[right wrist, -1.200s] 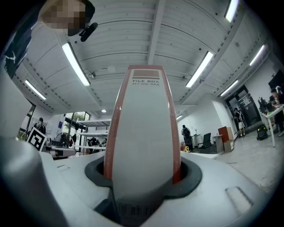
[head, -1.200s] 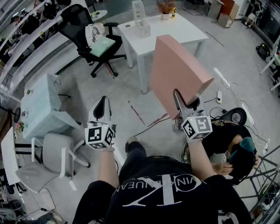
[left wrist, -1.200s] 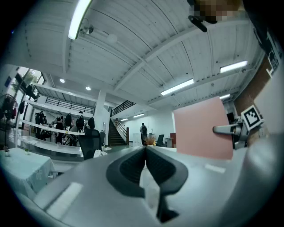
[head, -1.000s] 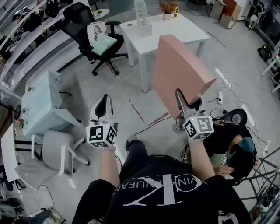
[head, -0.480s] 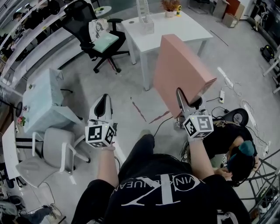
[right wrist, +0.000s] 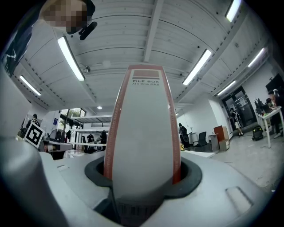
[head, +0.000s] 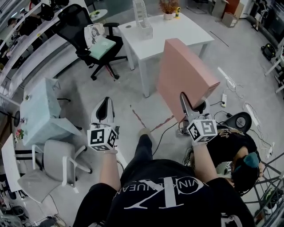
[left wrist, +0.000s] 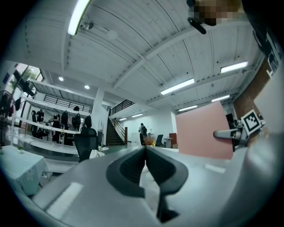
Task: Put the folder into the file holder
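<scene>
A wide pink folder [head: 184, 75] with a white spine [right wrist: 143, 137] marked "FILE BOX" stands upright in the air, and my right gripper [head: 190, 106] is shut on its lower edge, pads on both pink covers. In the left gripper view the pink folder [left wrist: 205, 135] shows at the right. The clear file holder [head: 142, 20] stands on the white table [head: 173, 33] at the far side, well ahead of the folder. My left gripper [head: 104, 111] hangs over the floor at the left, shut with nothing between its jaws [left wrist: 145, 166].
A black office chair [head: 91, 37] with a bag stands left of the table. A potted plant [head: 168, 8] sits at the table's back. A pale green covered table [head: 44, 108] and a white chair [head: 53, 159] are at the left. A person [head: 237, 150] crouches at the right among floor cables.
The view has shifted slightly as the person steps forward, one leg now stretched ahead. Both grippers and the folder keep their places relative to the body.
</scene>
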